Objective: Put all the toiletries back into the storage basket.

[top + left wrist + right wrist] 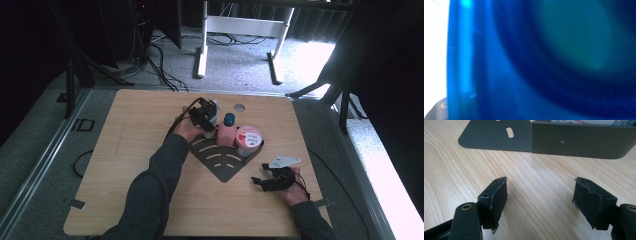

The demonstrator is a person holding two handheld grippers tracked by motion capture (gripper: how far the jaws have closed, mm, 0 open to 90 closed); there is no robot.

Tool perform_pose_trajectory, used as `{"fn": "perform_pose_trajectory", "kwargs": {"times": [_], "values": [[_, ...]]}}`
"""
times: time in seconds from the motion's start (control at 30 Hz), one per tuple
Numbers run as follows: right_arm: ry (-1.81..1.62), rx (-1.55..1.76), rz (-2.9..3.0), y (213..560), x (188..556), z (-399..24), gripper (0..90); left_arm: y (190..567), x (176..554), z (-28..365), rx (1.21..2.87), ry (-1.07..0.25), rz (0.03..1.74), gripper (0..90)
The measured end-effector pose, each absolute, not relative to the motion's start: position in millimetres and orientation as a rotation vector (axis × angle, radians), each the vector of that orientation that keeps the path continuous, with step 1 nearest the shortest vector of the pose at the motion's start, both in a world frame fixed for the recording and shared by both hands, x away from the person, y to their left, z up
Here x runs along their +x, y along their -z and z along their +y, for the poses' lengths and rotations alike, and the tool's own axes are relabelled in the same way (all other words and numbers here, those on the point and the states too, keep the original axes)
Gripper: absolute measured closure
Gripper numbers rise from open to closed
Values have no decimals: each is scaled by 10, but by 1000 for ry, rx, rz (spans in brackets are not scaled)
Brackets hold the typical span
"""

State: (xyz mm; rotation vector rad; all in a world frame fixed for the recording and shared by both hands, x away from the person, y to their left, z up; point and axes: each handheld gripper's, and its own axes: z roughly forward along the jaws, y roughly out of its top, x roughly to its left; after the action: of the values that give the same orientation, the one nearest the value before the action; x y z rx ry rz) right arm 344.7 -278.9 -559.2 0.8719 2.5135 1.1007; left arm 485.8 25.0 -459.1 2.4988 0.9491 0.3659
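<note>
At table's far side, left gripper half-spread around pale bottle

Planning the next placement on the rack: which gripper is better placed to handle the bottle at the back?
Left. The left gripper is already at the bottle beside the rack. The right gripper rests open on the table, nothing between its jaws.

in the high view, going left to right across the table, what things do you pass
left gripper at a clear bottle → pink bottle with a teal cap → round pink-lidded tub → right gripper
</note>
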Motion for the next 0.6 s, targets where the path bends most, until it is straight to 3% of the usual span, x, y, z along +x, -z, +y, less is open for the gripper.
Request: {"fn": "perform_pose_trajectory", "kwargs": {"times": [0.6], "values": [[-1101, 871, 2514, 5593, 3446, -2788, 268, 4664, 4906, 198, 2495, -342, 957, 548]]}}
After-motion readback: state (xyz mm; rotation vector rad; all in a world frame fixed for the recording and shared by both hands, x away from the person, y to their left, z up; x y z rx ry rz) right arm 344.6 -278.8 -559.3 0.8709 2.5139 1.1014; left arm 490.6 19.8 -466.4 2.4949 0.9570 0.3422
